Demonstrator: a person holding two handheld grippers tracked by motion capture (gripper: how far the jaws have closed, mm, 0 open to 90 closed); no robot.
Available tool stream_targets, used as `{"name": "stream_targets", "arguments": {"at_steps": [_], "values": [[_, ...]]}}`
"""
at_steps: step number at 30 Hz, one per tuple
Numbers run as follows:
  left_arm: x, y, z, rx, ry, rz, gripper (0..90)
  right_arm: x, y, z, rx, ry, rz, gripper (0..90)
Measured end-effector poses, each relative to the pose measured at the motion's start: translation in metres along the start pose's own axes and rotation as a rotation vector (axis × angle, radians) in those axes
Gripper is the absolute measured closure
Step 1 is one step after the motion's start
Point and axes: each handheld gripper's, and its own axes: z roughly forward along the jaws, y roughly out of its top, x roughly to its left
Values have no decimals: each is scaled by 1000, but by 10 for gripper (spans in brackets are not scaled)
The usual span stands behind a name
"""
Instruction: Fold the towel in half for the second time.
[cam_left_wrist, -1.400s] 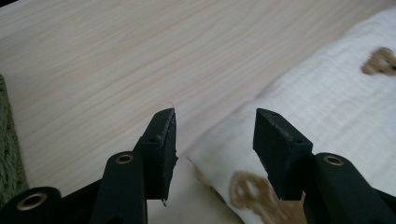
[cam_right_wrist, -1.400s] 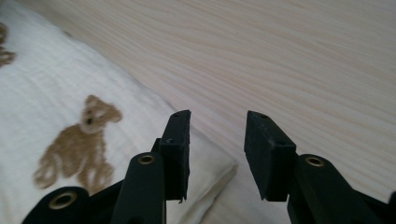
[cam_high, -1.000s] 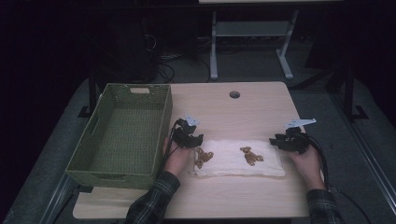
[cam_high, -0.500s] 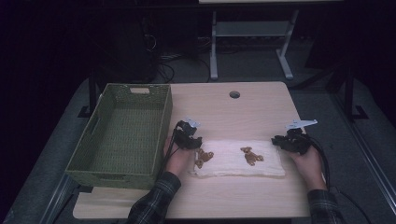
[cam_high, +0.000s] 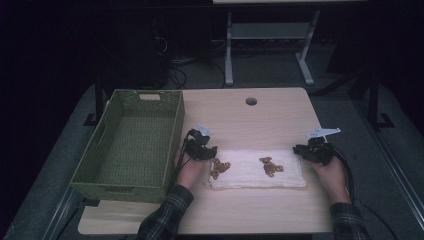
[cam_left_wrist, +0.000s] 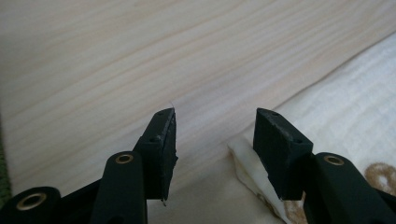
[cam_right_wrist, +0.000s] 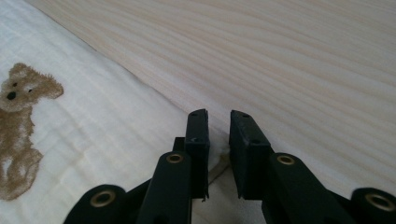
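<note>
White cloth (cam_high: 255, 170) with brown teddy-bear prints lies flat on the desk (cam_high: 260, 120), near-centre, just right of the green woven basket (cam_high: 131, 142). Left gripper (cam_high: 207, 152) sits at the cloth's far-left corner; in the left gripper view (cam_left_wrist: 215, 128) its fingers (cam_left_wrist: 163, 135) stand apart, released, the corner (cam_left_wrist: 243, 156) lying between them by the right-hand finger, which overlaps the edge; the left-hand finger is over bare wood. Right gripper (cam_high: 305, 150) sits at the cloth's far-right corner; in the right gripper view (cam_right_wrist: 218, 128) its fingers (cam_right_wrist: 198, 133) have just been closing, a narrow gap is left, and the corner of the cloth (cam_right_wrist: 217, 154) is tucked between them; cannot tell if the pads actually press it. Bear print (cam_right_wrist: 18, 126) is left of that gripper.
</note>
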Motion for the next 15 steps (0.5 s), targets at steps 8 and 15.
{"name": "stream_targets", "arguments": {"at_steps": [8,15], "values": [[-1,-2,4,-1,-69,11,711,1,0,0,3,11,0,834],[-1,2,4,16,-61,27,879,2,1,-1,8,14,2,871]]}}
